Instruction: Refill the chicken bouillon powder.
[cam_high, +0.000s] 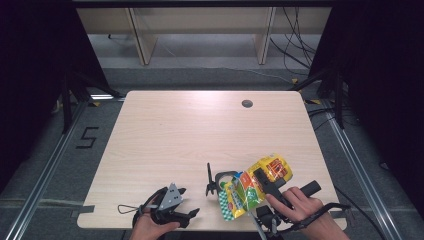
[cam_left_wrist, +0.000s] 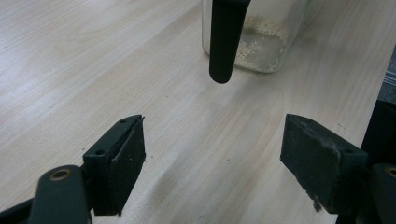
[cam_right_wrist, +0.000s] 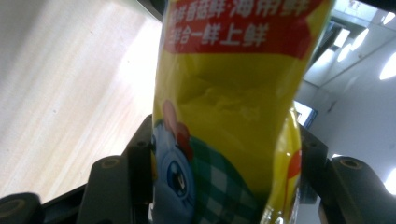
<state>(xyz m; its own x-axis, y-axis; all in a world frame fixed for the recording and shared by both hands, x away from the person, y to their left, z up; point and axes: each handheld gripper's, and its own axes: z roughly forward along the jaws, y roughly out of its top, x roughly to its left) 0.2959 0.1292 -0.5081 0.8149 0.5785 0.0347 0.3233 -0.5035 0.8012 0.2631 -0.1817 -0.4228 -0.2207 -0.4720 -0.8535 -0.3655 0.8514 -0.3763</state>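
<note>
Here the yellow bag (cam_high: 255, 184), a printed pouch w/ red banner and green check pattern, sits tilted over the near right part of the table (cam_high: 200, 130), its lower end at the mouth of the clear jar (cam_high: 225, 181). The right gripper (cam_high: 267, 186) pinches the bag: in the right gripper view the bag (cam_right_wrist: 233, 116) fills the gap betw. both black pads, which press on its two sides. The right hand (cam_high: 300, 202) holds that gripper from the near edge, cable trailing beside it.

The jar stands just left of the bag; a black handle (cam_high: 209, 179) sticks up on the jar's left side. In the left gripper view the jar (cam_left_wrist: 261, 42) shows pale grains at its bottom, w/ the black handle (cam_left_wrist: 224, 37) hanging in front of it.

The left gripper (cam_high: 172, 207) rests well left of the jar, near the table's front edge, in the left hand (cam_high: 150, 225). Its jaws stand spread apart w/ bare wood betw. them; pads (cam_left_wrist: 123, 163) touch nothing. The grey three-cornered plate (cam_high: 171, 195) sits on top.

A round grommet hole (cam_high: 247, 103) lies far behind the jar, toward the table's far edge.
</note>
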